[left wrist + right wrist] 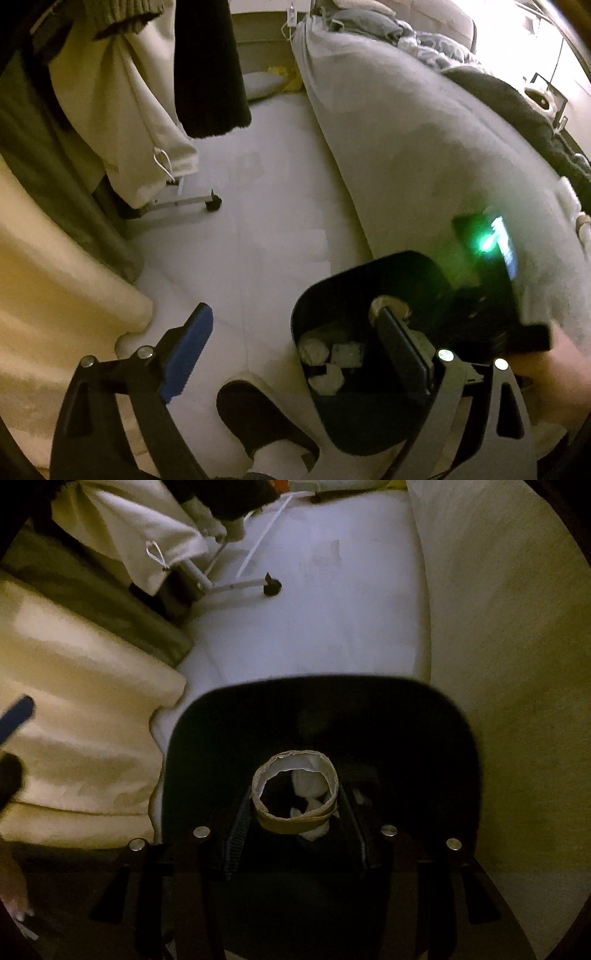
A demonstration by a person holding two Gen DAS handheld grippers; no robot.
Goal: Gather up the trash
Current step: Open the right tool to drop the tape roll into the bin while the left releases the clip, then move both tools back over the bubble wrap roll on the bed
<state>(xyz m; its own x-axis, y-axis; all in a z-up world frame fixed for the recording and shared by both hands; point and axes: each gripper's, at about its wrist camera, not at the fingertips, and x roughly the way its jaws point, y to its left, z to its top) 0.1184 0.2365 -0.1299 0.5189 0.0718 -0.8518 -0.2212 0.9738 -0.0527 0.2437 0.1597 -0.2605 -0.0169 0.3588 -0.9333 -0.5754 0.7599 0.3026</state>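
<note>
A black trash bin (pixel 402 273) stands on the white floor beside the bed, with several crumpled white tissues (pixel 325 363) at its bottom. My left gripper (pixel 295 350) hangs open above the bin's left rim. Its blue-padded fingers (pixel 190 354) are spread wide with nothing between them. My right gripper (pixel 295 806) is shut on a brown cardboard tube (pixel 295 821) and holds it end-on over the bin (pixel 321 716). Tissues show through the tube's hole. The tube's top (pixel 388 304) peeks out behind my left gripper's right finger.
A bed with a pale sheet (pixel 424 155) runs along the right. Cream fabric (pixel 55 280) bulges at the left. A clothes rack's wheeled foot (pixel 213 203) stands on the floor under hanging garments. A person's foot in a dark slipper (pixel 258 417) is next to the bin.
</note>
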